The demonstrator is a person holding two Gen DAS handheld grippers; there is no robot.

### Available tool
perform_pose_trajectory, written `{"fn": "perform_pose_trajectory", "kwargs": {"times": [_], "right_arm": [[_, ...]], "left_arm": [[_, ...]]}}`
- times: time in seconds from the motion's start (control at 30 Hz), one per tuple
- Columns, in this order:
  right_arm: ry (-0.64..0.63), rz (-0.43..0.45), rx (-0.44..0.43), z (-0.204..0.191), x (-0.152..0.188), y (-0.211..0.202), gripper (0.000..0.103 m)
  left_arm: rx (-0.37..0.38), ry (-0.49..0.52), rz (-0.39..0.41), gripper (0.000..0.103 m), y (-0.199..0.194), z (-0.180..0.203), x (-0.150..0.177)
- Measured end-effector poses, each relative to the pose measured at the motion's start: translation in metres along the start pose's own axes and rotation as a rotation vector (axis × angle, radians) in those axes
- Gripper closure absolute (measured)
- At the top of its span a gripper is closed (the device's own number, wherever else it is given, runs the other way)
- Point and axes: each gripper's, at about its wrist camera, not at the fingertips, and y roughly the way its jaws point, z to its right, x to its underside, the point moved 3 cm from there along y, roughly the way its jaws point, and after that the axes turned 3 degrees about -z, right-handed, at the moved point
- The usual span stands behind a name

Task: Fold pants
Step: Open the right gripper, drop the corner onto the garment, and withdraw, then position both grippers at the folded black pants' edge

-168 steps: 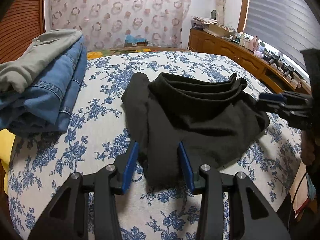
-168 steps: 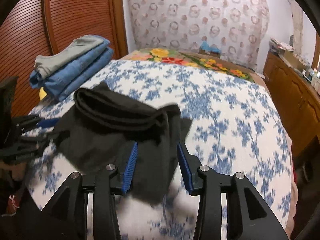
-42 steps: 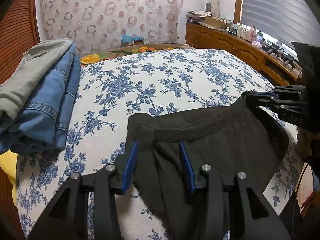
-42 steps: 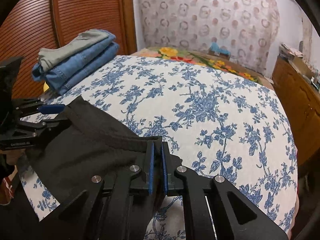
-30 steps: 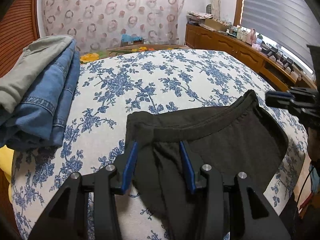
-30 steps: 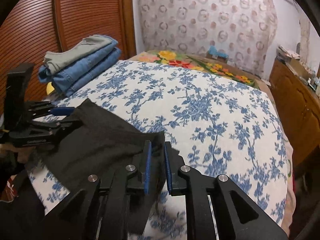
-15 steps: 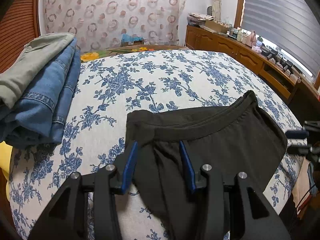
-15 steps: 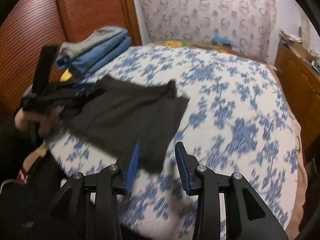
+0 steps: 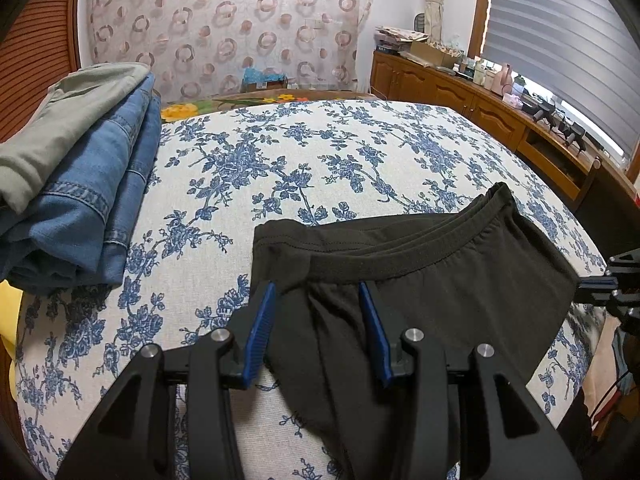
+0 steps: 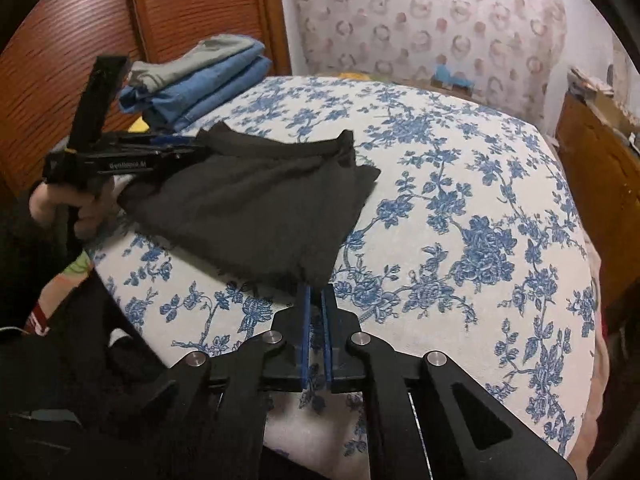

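Black pants lie folded on the flowered bedspread, waistband toward the far side. My left gripper stands open astride the left end of the waistband, with cloth between the blue pads but not squeezed. In the right wrist view the same pants lie ahead, with the left gripper at their far left corner. My right gripper is closing to a slit, and the pants' near corner is pinched at its tips. In the left wrist view the right gripper meets the cloth's right edge.
A stack of folded jeans topped by grey-green trousers sits at the bed's left side, below ribbed wooden doors. A wooden sideboard with clutter runs along the right. A hand holds the left gripper.
My right gripper let go of the waistband's right end, opened, swung back to the pants' near corner and shut there. The left gripper stayed put, and the cloth now lies flat.
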Motion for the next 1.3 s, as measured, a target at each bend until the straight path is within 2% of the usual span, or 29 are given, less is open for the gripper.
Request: {"fn": "perform_pose_trajectory", "kwargs": {"times": [0.17,0.27,0.37,0.4,0.43,0.53,0.67,1.07,1.3], "right_arm": [[0.02,-0.007,-0.027,0.002,-0.002,-0.003,0.101],[0.054,0.006,0.0,0.01,-0.004,-0.009,0.1],[0.074,0.031,0.024,0.015,-0.011,-0.016,0.085],[0.074,0.036,0.036,0.015,-0.016,-0.017,0.07],[0.073,0.038,0.046,0.015,-0.02,-0.015,0.061],[0.063,0.035,0.067,0.012,-0.033,-0.005,0.052],[0.073,0.017,0.06,0.012,-0.05,0.02,0.051],[0.101,-0.023,0.144,0.027,-0.081,0.067,0.049],[0.105,-0.021,0.154,0.026,-0.08,0.076,0.035]], "left_arm": [[0.0,-0.002,0.002,0.06,-0.001,0.0,0.001],[0.0,-0.001,0.002,0.06,-0.001,0.0,0.001],[0.002,-0.003,0.002,0.06,-0.001,0.0,0.001],[0.002,-0.003,0.002,0.06,-0.001,0.0,0.001],[0.002,-0.003,0.003,0.06,-0.001,0.0,0.001],[0.002,-0.003,0.002,0.06,-0.001,0.0,0.001],[0.002,-0.003,0.003,0.06,-0.001,0.0,0.001],[0.004,-0.004,0.003,0.06,-0.001,-0.001,0.002],[0.004,-0.004,0.003,0.06,-0.001,-0.002,0.002]]}}
